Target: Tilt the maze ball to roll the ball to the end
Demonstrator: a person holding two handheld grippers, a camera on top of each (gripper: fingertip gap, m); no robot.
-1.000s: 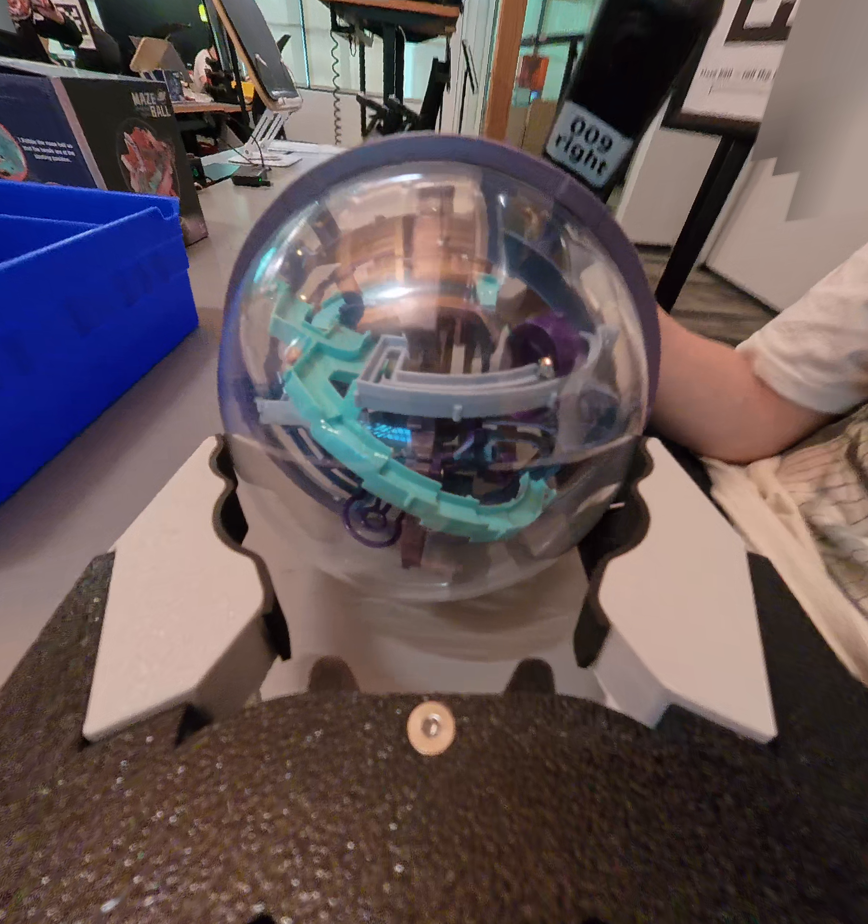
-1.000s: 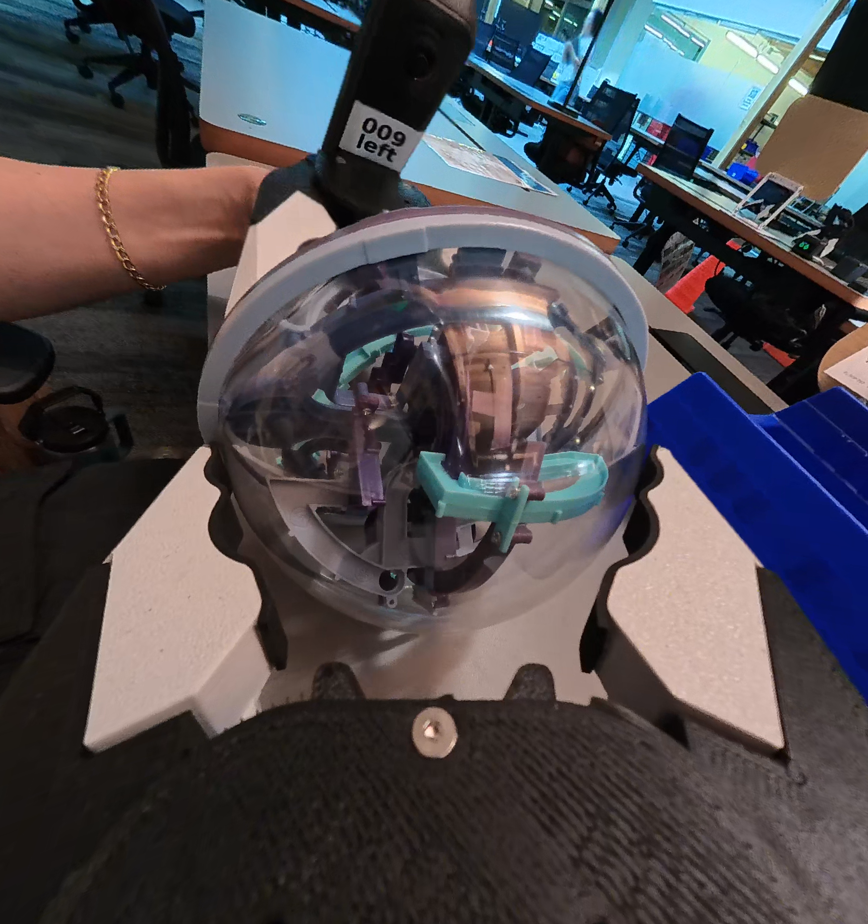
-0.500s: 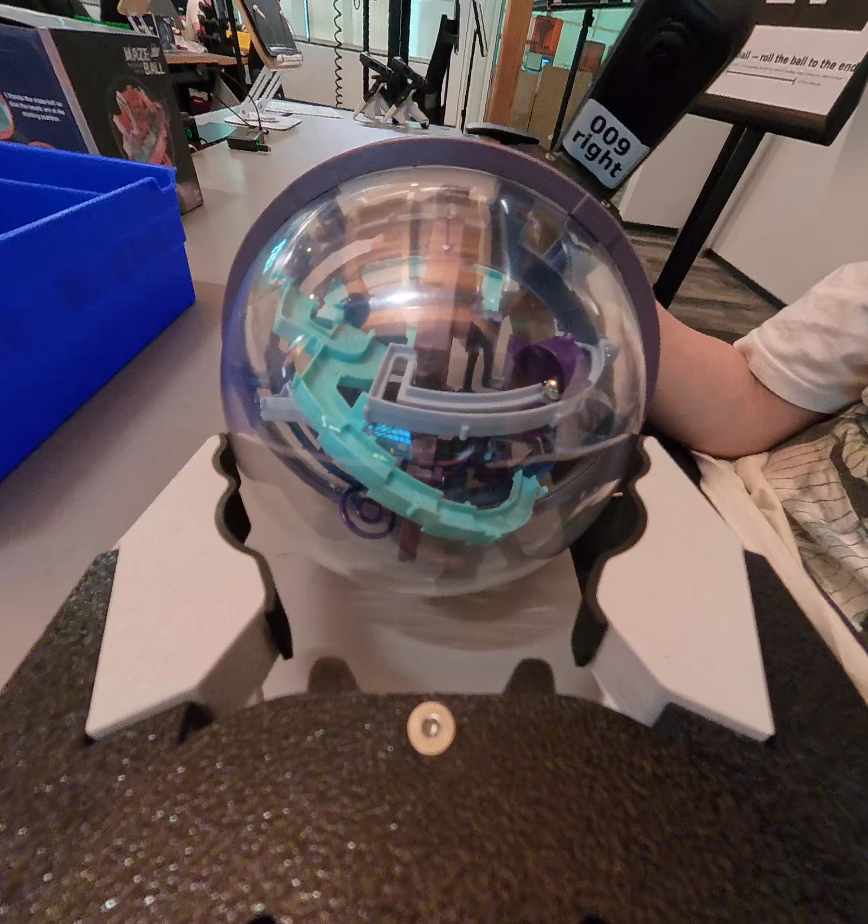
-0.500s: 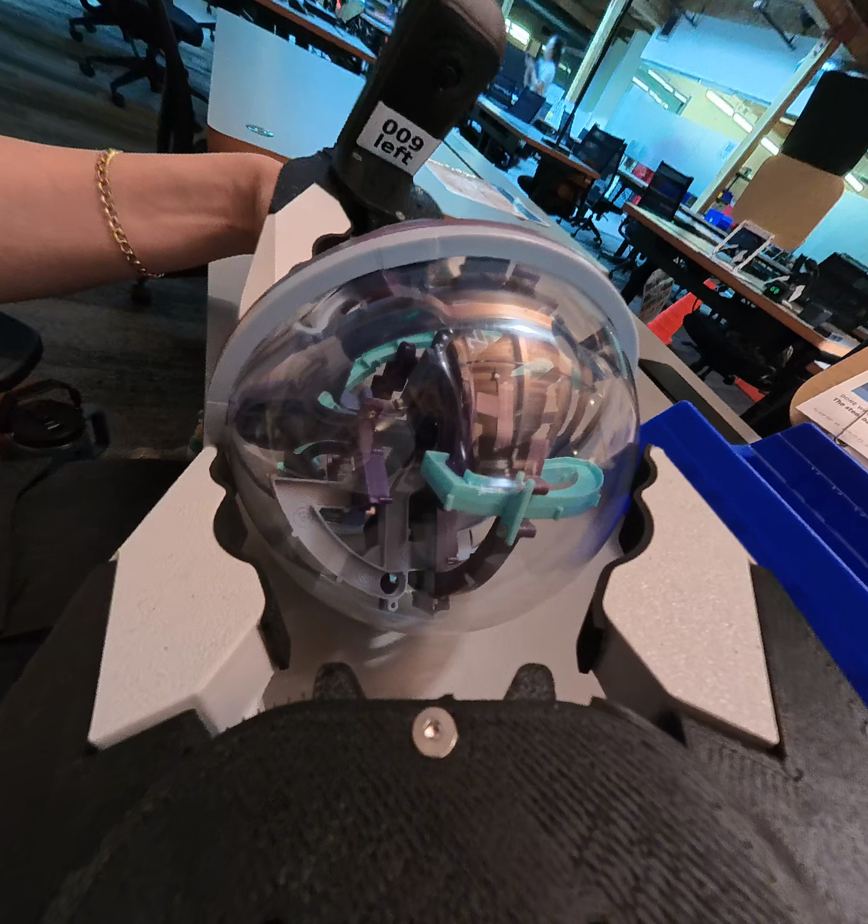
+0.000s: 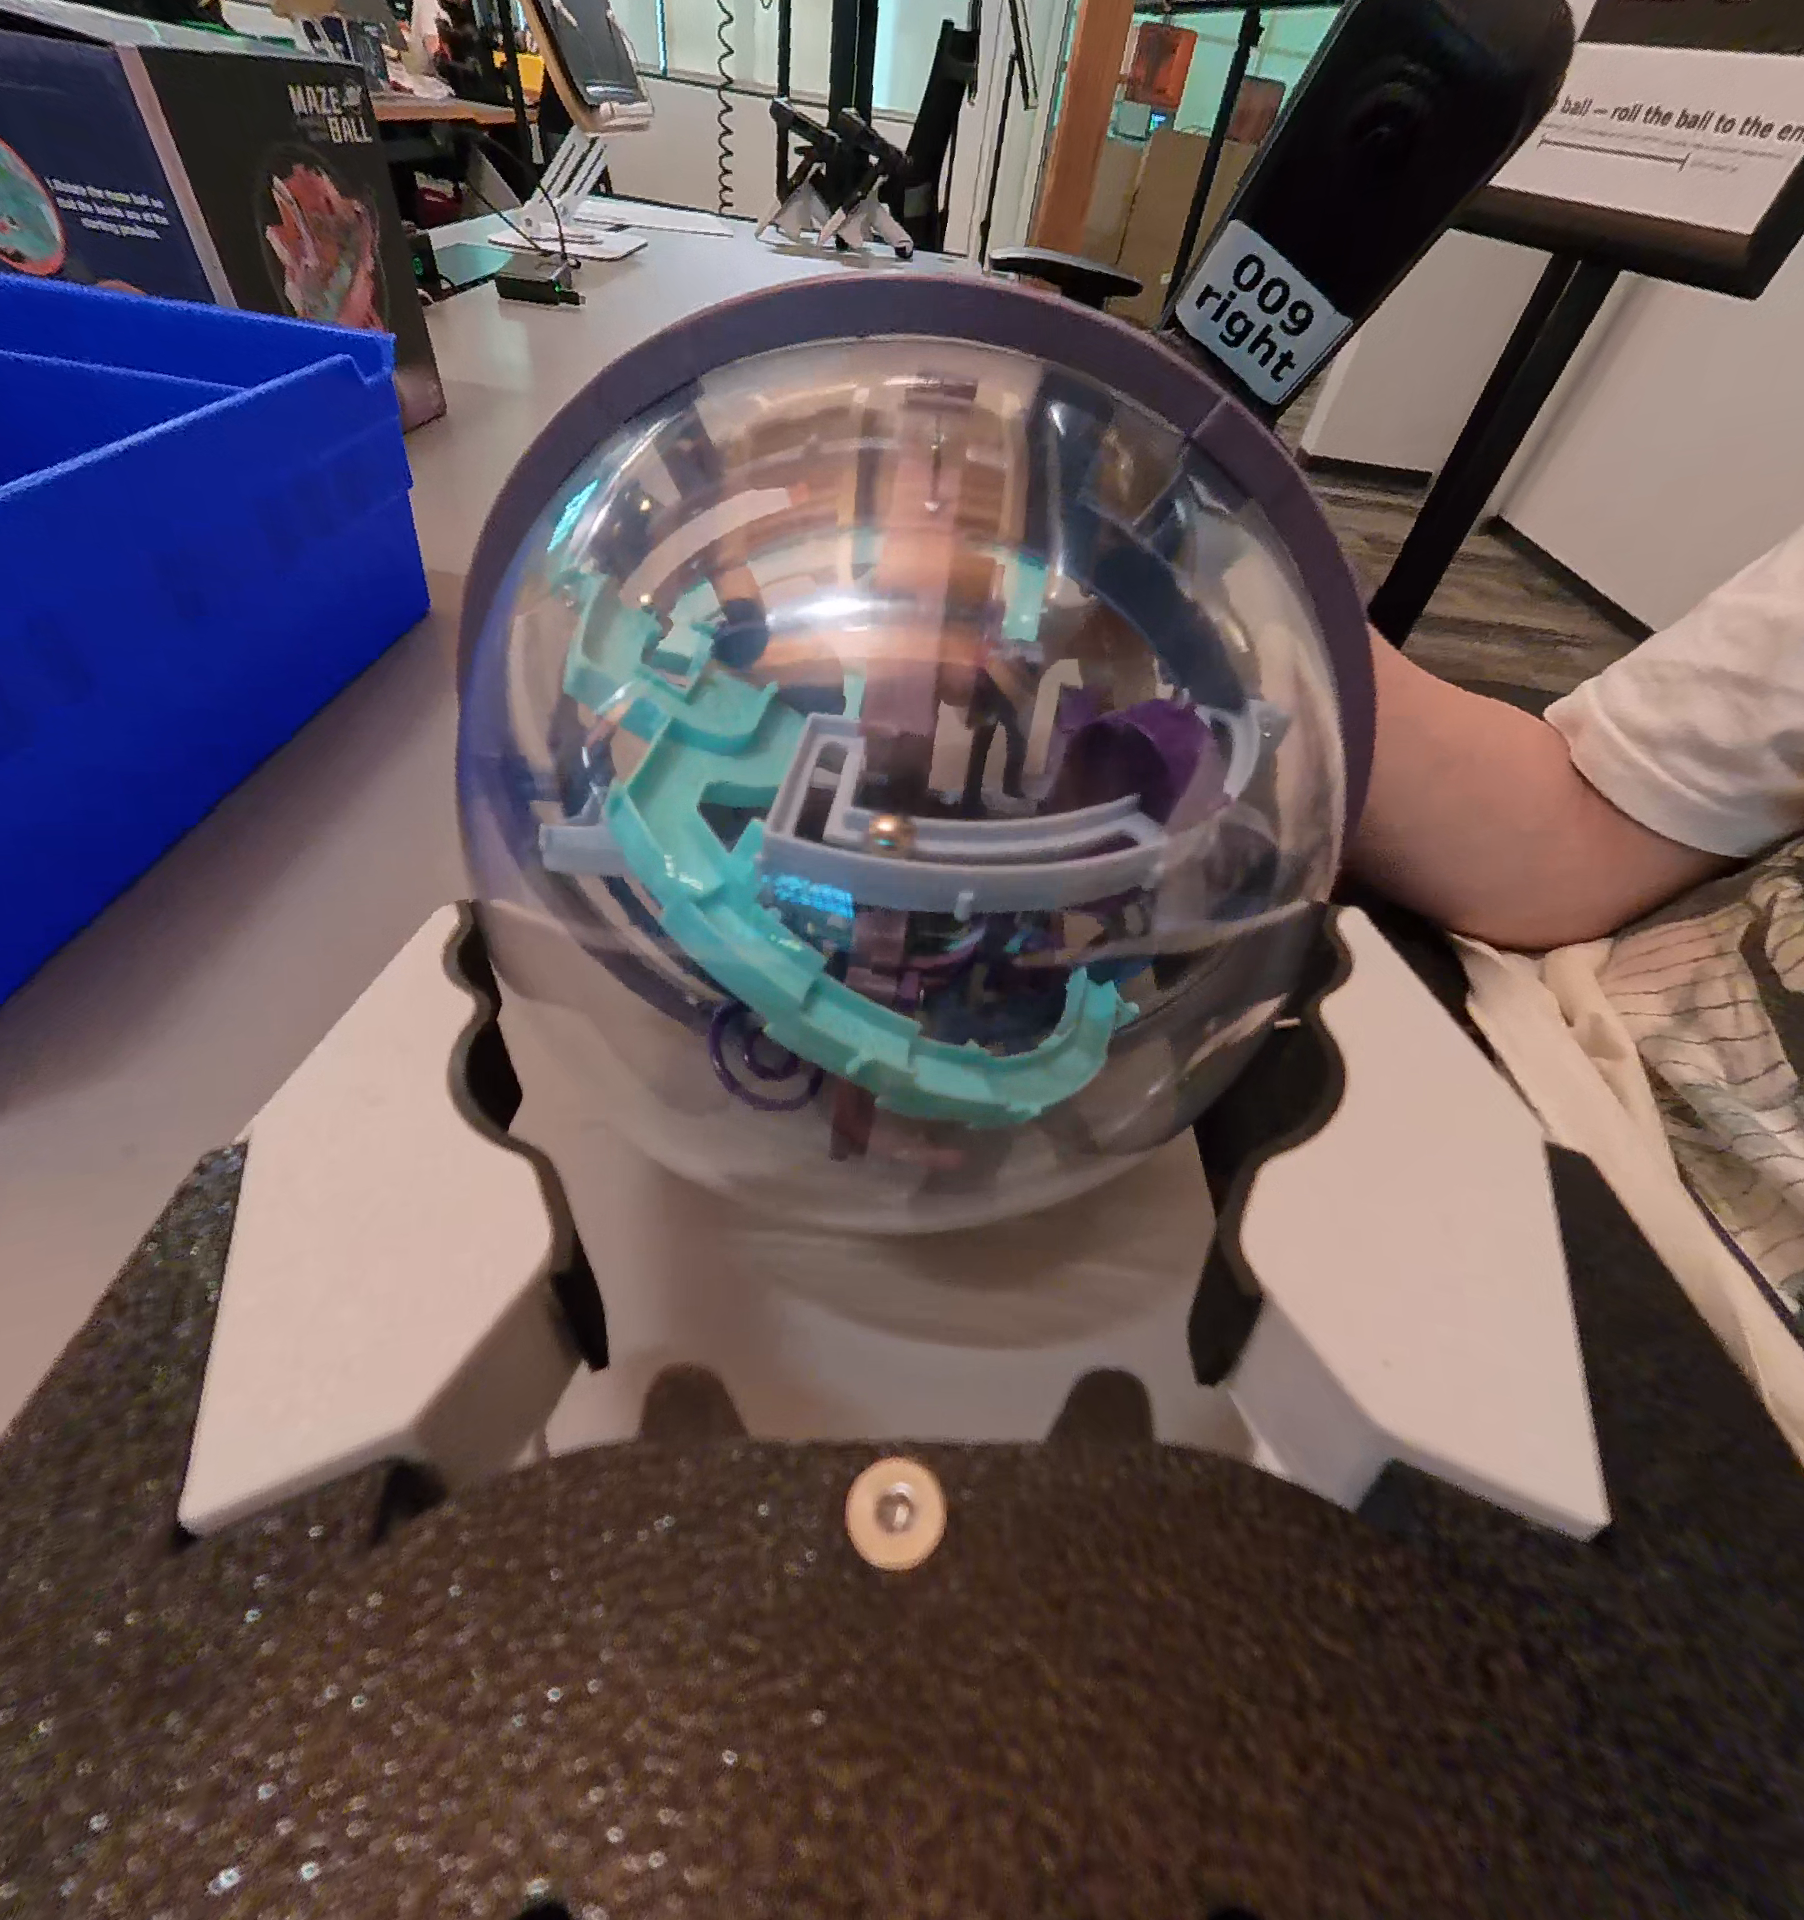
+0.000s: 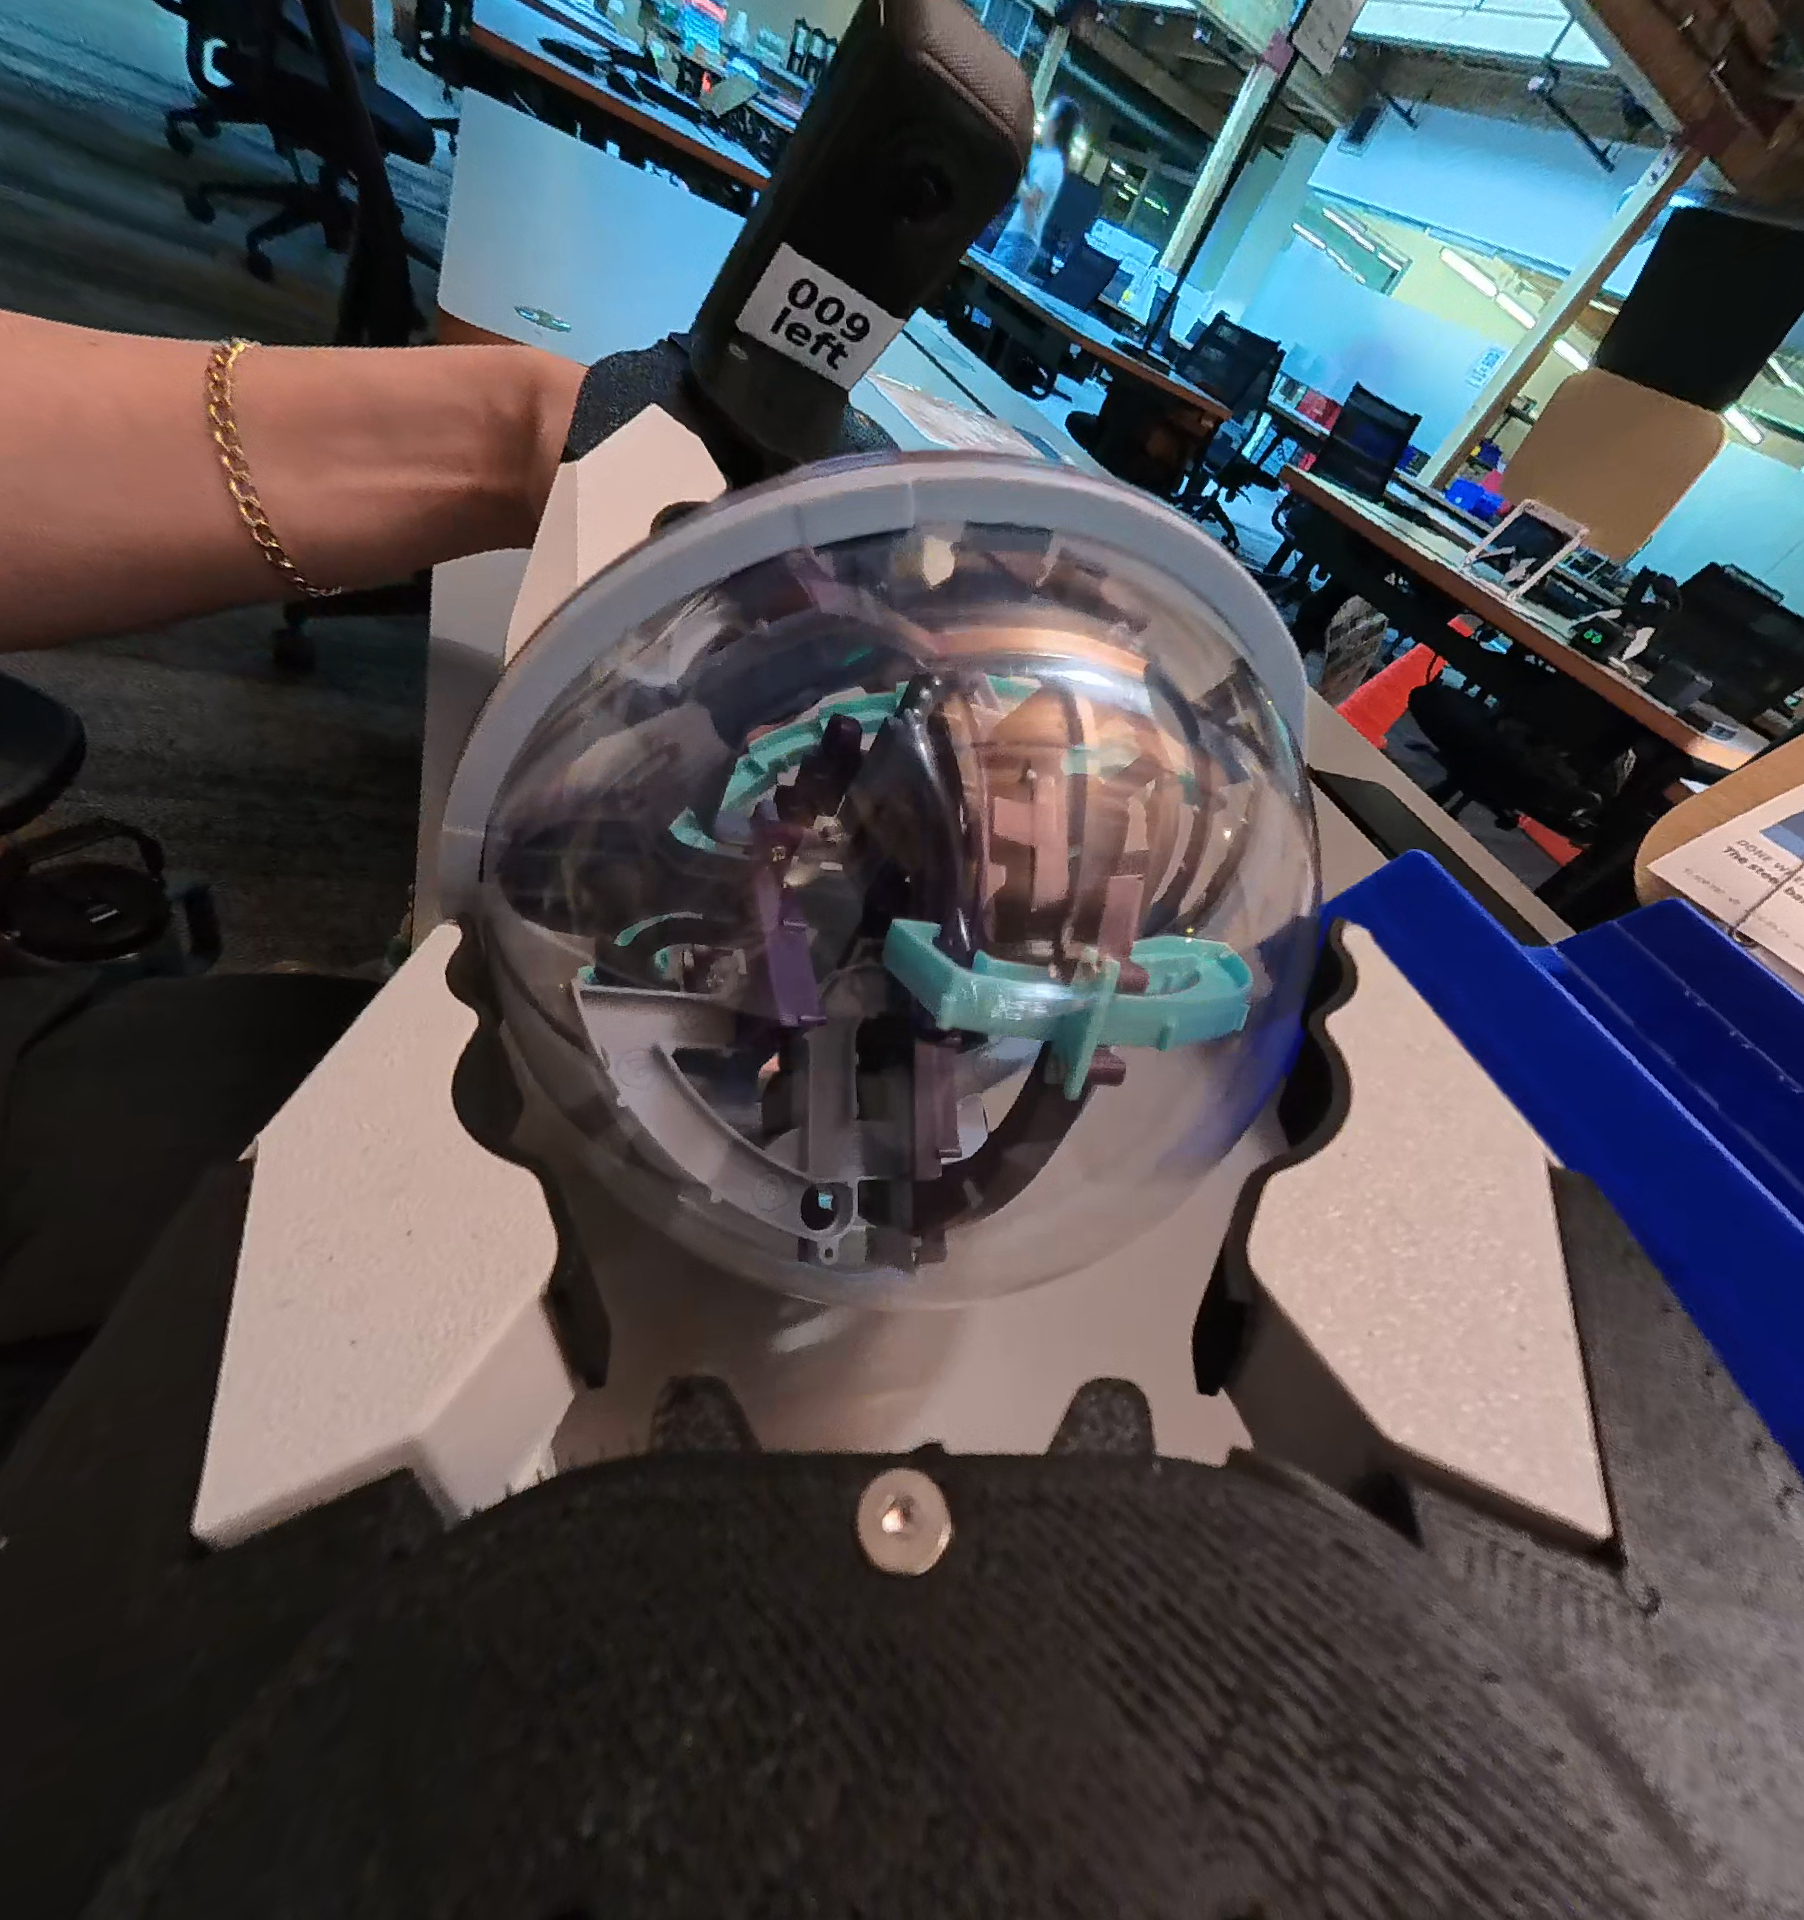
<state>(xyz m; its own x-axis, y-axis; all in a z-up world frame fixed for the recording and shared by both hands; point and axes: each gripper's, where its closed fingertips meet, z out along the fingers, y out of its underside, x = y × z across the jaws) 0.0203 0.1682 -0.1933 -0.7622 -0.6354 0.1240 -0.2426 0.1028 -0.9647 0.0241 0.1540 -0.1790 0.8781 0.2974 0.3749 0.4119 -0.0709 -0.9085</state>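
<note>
1. Right now, the maze ball (image 5: 898, 748) is held between two sets of tongs, one on each side of it, above the grey table (image 5: 150, 1039).
2. The left tongs (image 5: 898, 935) are spread wide, and their dark pads (image 5: 477, 997) are pressed on the clear shell at 3 and 9 o'clock.
3. The right tongs (image 6: 893, 987) are spread wide too, and their pads (image 6: 1313, 1039) are pressed on the other half of the shell in the same way.
4. A small shiny ball (image 5: 890, 831) is seen inside, on a grey track (image 5: 981, 847), a little left of the middle of the sphere.
5. A teal track (image 5: 773, 956) is curved from 10 o'clock down to 5 o'clock under the grey one.
6. A purple ring (image 5: 919, 301) is seen around the rim in the left wrist view; in the right wrist view the ring (image 6: 877, 509) looks grey.
7. A blue bin (image 5: 150, 623) is found at 9 o'clock, beside the sphere.
8. A person's arm (image 5: 1500, 810) is seen at 3 o'clock, behind the sphere.
</note>
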